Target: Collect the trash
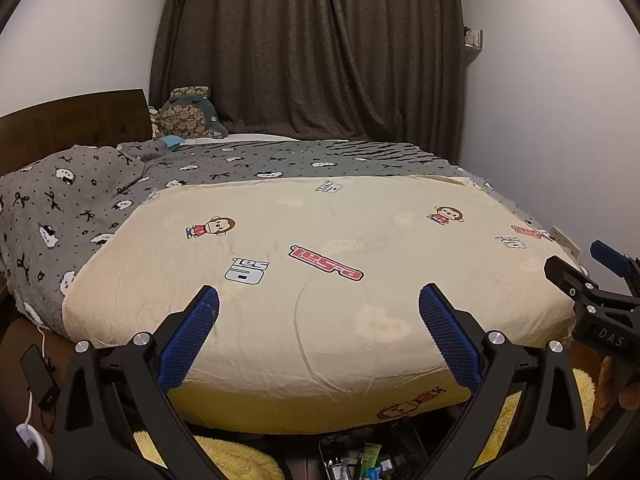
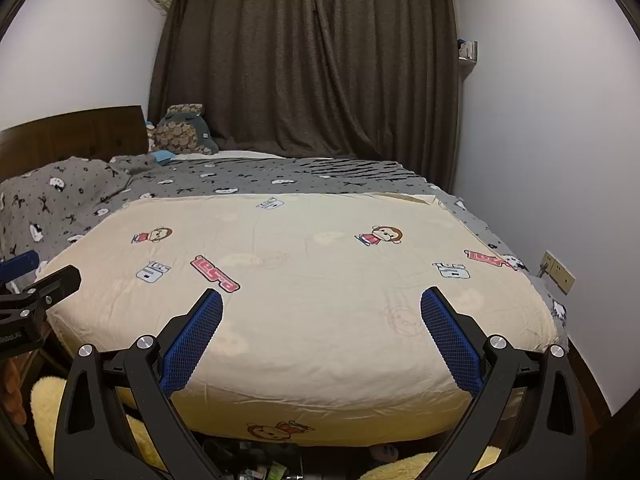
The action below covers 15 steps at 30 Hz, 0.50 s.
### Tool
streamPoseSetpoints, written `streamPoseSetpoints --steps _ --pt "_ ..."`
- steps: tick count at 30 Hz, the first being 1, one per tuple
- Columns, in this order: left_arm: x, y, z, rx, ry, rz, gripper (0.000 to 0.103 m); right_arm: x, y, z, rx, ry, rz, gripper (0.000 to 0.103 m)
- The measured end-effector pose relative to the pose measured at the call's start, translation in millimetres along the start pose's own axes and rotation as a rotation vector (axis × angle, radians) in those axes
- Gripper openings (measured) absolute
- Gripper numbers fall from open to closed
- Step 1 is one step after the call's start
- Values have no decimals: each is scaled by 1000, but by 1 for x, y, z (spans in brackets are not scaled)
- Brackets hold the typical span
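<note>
My left gripper (image 1: 319, 300) is open and empty, held above the near end of a bed with a cream cartoon-print quilt (image 1: 320, 248). My right gripper (image 2: 321, 302) is open and empty over the same quilt (image 2: 304, 280). Each gripper shows at the edge of the other's view: the right one in the left wrist view (image 1: 588, 264), the left one in the right wrist view (image 2: 40, 268). Small packets and wrappers (image 1: 360, 462) lie on the floor under the bed's near edge, also seen in the right wrist view (image 2: 260, 468). No trash shows on the quilt.
A grey patterned blanket (image 1: 80, 208) covers the bed's left and far side. A plush toy (image 1: 188, 114) sits by the wooden headboard (image 1: 72, 120). Dark curtains (image 1: 308, 48) hang behind. Yellow fluffy rug (image 1: 240, 460) lies below. Black device with cable (image 1: 38, 376) lies at left. Wall socket (image 2: 558, 272) at right.
</note>
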<state>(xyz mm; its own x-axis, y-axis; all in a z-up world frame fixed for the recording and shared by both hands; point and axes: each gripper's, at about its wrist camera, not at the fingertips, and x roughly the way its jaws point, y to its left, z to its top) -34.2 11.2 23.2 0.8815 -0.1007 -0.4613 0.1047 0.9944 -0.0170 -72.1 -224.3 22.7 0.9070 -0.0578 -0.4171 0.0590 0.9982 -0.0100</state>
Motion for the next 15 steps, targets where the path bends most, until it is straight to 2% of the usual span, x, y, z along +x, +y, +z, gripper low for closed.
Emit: streamPoseSetpoints --steps 15 --pt "-3 -1 1 2 -7 1 95 0 -1 0 9 0 3 99"
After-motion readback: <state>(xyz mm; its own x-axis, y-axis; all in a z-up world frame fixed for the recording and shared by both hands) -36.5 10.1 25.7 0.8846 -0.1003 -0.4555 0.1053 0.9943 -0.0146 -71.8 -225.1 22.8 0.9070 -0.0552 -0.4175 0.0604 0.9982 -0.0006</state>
